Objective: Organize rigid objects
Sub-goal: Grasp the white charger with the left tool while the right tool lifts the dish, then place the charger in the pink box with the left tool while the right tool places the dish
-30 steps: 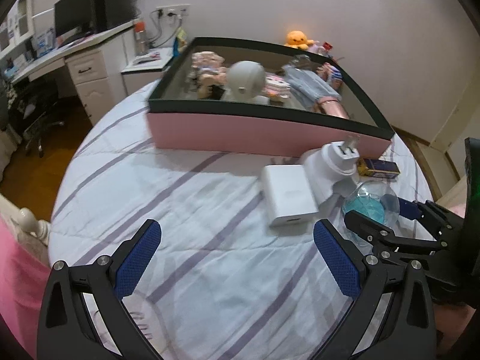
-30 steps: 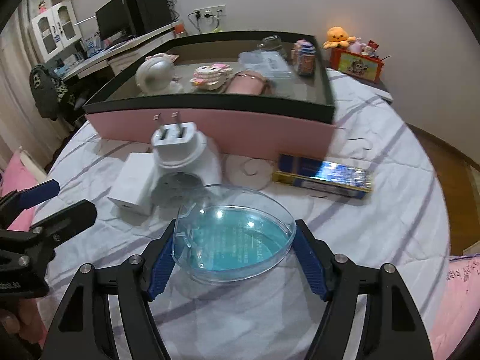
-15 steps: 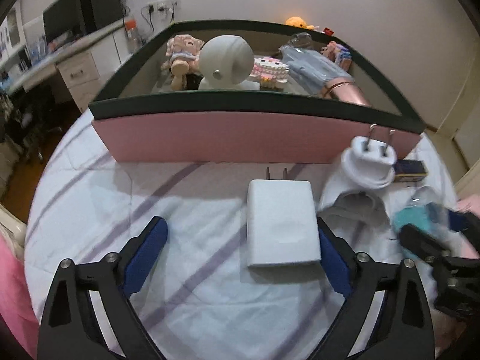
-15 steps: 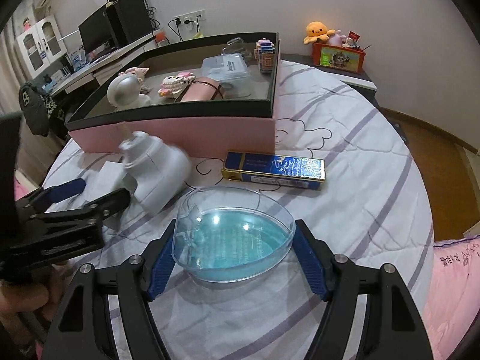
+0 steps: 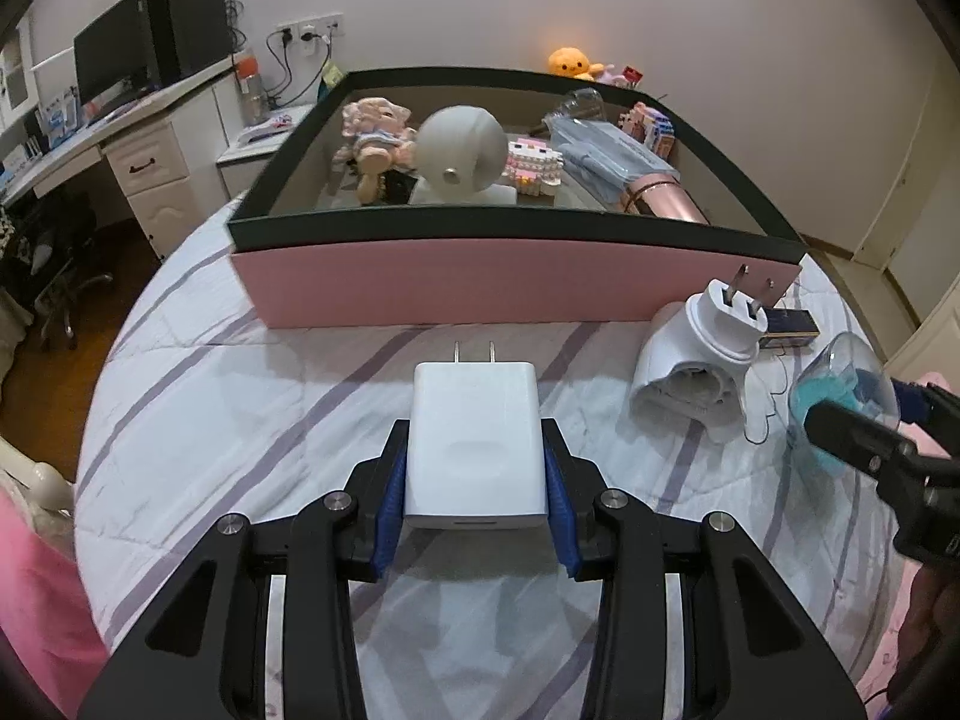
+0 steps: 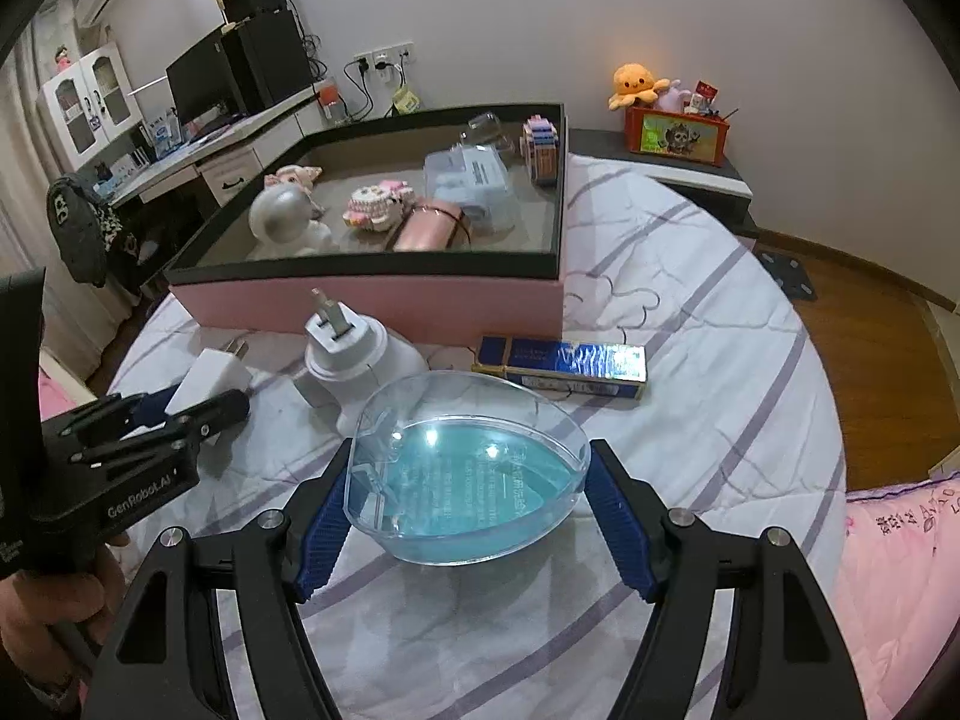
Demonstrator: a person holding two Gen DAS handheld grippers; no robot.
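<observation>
My left gripper (image 5: 474,498) is shut on a flat white charger (image 5: 475,443) that rests on the striped bedspread, prongs toward the pink box (image 5: 480,282). It also shows in the right wrist view (image 6: 207,375). My right gripper (image 6: 468,510) is shut on a clear heart-shaped case with a blue base (image 6: 465,474), held above the bed; the case also shows in the left wrist view (image 5: 840,390). A white round plug adapter (image 5: 708,354) lies between the two, also seen in the right wrist view (image 6: 354,354). A blue foil box (image 6: 561,363) lies by the pink box's corner.
The pink box with a dark rim (image 6: 384,264) holds a white round camera (image 5: 462,147), a doll (image 5: 378,132), a pink cylinder (image 6: 429,228) and several other items. A desk with a monitor (image 5: 114,60) stands at the left. A nightstand with toys (image 6: 672,132) stands behind.
My left gripper has moved forward around the white charger and closed on it. My right gripper has kept hold of the heart-shaped case and shifted its view a little.
</observation>
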